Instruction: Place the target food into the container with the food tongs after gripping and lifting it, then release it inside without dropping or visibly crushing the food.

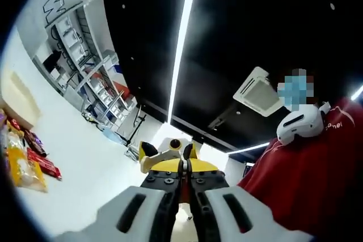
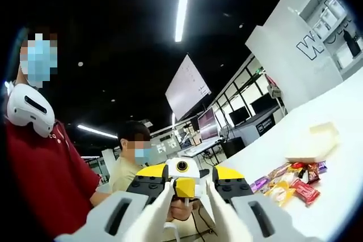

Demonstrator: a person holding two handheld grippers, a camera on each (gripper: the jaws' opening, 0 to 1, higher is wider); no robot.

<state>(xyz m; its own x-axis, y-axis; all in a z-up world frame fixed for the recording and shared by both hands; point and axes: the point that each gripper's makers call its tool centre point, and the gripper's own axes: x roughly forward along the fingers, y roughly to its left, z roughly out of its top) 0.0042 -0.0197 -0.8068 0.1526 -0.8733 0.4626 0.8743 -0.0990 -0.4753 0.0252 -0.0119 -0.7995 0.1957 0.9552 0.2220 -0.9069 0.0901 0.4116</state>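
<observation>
Colourful wrapped snack packets (image 2: pixel 289 182) lie heaped on the white tabletop (image 2: pixel 340 140) near a pale lidded container (image 2: pixel 313 141). Left gripper (image 1: pixel 182 196) jaws together; right gripper (image 2: pixel 184 202) jaws slightly apart, both facing each other, raised.

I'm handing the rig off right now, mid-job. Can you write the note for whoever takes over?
Left tongs: look shut, nothing visibly held, raised off the table and pointing towards the ceiling.
Right tongs: slightly open, empty, tip to tip with the left ones.
Food: the snack packets lie in a pile on the white table. The pale container sits just beyond them, and I can't see inside it.
Done: no food gripped or lifted.
Left: bring the tongs down to the pile, grip one packet gently, lift it, then release it inside the container.
</observation>
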